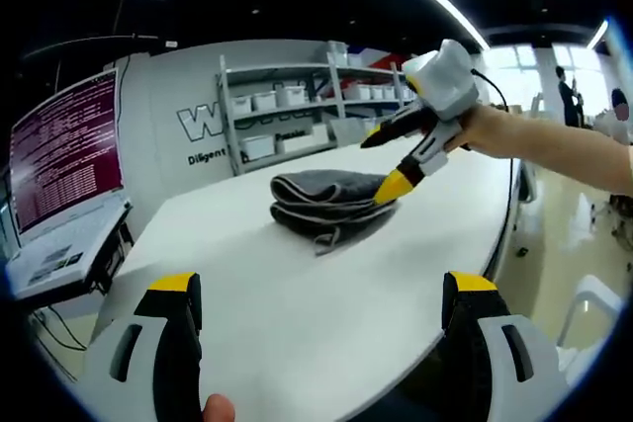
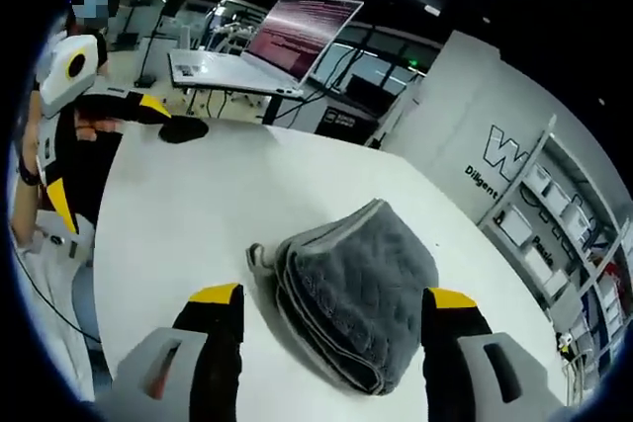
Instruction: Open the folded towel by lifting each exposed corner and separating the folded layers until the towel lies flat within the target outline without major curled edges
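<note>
Two black jaws with yellow tips come up from the bottom of the left gripper view, that's the left gripper (image 1: pixel 321 315), spread wide with nothing but bare white table (image 1: pixel 297 274) between them, so it's open and holding nothing. Further out on that same table sits the folded grey towel (image 1: pixel 331 202), stacked in a few layers with a loose edge trailing off its near side. Coming in from the right is the right gripper (image 1: pixel 392 185), held by a person's hand (image 1: pixel 485 130), and its yellow tip is right at the towel's right end, looks like it's touching or just above it, can't really tell which. Flip to the right gripper view and the right gripper (image 2: pixel 336 328) has its jaws wide apart too, one on each side of the towel (image 2: pixel 361 294), which lies between them with its folded edges facing the camera; nothing is pinched, it's open around it rather than gripping. The white table (image 2: pixel 198 205) runs away behind the towel. Over at the left of that view you can see the left gripper (image 2: pixel 94 106) at the far table edge, well apart from the towel. Background stuff: a big monitor (image 1: pixel 64 150) full of text, and shelving (image 1: pixel 297 111) with white bins against a wall.
</note>
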